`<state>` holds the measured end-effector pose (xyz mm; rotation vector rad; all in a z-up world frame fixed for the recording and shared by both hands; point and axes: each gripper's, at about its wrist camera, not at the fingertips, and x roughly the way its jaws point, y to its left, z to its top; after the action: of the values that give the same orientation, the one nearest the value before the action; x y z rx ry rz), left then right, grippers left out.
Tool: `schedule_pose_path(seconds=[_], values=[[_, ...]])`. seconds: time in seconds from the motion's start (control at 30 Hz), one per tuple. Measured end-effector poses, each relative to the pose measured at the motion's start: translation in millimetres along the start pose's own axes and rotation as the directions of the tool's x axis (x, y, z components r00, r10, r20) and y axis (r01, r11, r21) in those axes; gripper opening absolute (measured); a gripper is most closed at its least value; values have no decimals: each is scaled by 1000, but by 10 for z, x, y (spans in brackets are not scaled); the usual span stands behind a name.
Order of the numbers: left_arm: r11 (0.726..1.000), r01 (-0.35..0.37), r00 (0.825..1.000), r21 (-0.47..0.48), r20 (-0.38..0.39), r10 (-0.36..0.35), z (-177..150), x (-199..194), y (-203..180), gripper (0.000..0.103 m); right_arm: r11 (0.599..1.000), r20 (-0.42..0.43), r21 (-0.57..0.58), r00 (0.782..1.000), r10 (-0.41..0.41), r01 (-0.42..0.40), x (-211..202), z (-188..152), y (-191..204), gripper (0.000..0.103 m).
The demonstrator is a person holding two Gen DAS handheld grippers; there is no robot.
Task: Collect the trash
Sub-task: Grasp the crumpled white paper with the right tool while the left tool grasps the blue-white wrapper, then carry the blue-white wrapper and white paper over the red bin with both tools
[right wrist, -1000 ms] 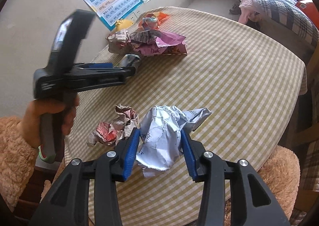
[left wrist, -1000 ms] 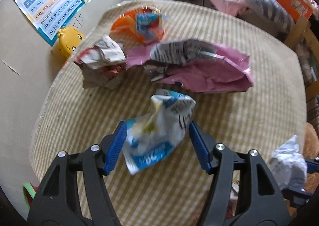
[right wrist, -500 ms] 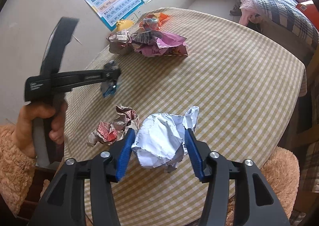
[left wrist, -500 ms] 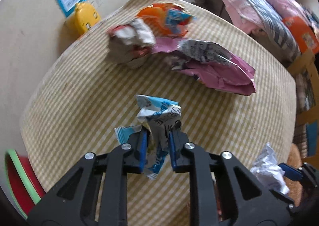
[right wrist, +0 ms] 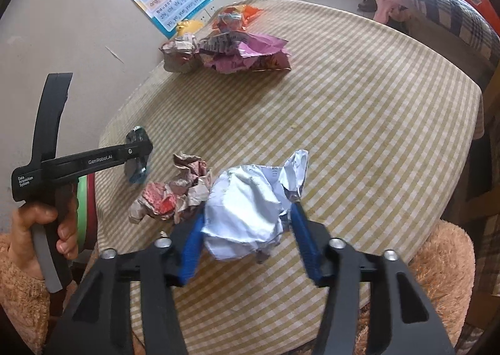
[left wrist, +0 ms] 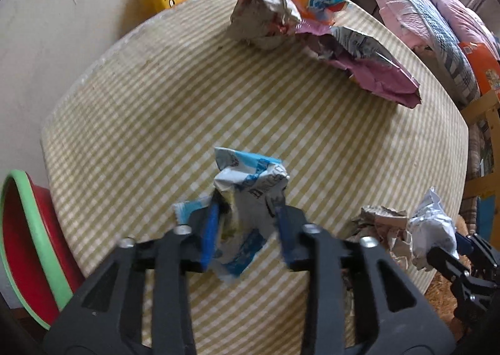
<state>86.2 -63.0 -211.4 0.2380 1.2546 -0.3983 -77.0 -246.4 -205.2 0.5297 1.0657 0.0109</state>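
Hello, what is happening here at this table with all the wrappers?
A person is clearing trash off a round table with a checked cloth, one handheld gripper in each hand. The left gripper has its jaws shut on a crumpled blue and white wrapper, near a red basin beside the table. The right gripper clamps a crumpled white wrapper. A crumpled red and white wrapper and a pile with a pink bag lie on the table.
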Motion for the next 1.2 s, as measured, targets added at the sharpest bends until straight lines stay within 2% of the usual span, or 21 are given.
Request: schedule_pose_path(seconds=[0.07, 0.17, 0.3, 0.47, 0.63, 0.7, 0.77, 0.9, 1.03, 1.2], values=[[1000, 3, 1000, -1, 11, -3, -6, -20, -10, 43, 1000, 10, 7, 1000, 0, 0, -16, 0, -18, 37], [1000, -5, 1000, 5, 28, 5, -14, -63, -20, 43, 1000, 22, 3, 1000, -9, 9, -37, 0, -13, 33], [1000, -5, 1000, 3, 21, 5, -35, -65, 0, 44, 1000, 31, -3, 999, -5, 5, -54, 3, 4, 32], [999, -3, 1000, -32, 28, 4, -102, -73, 63, 62, 1000, 34, 7, 999, -3, 3, -61, 7, -12, 32], [998, -3, 1000, -55, 28, 5, -161, -69, 135, 63, 1000, 37, 2, 999, -6, 5, -69, -3, 2, 32], [998, -5, 1000, -59, 24, 6, -169, -46, 146, 57, 1000, 38, 1, 999, -8, 8, -70, -8, 5, 32], [998, -8, 1000, -61, 16, 9, -177, -24, 137, 34, 1000, 41, 3, 999, -12, 12, -73, -11, 4, 32], [998, -18, 999, -57, 31, 20, -178, -58, 107, 12, 1000, 48, 2, 999, -23, 23, -96, -13, 19, 32], [995, -13, 996, -100, 81, 21, -188, -211, 162, 10, 999, 60, -12, 998, -36, 36, -136, -8, 77, 32], [989, -9, 985, -145, 169, 34, -227, -552, 212, 10, 998, 90, -40, 995, -42, 46, -232, 40, 193, 32]])
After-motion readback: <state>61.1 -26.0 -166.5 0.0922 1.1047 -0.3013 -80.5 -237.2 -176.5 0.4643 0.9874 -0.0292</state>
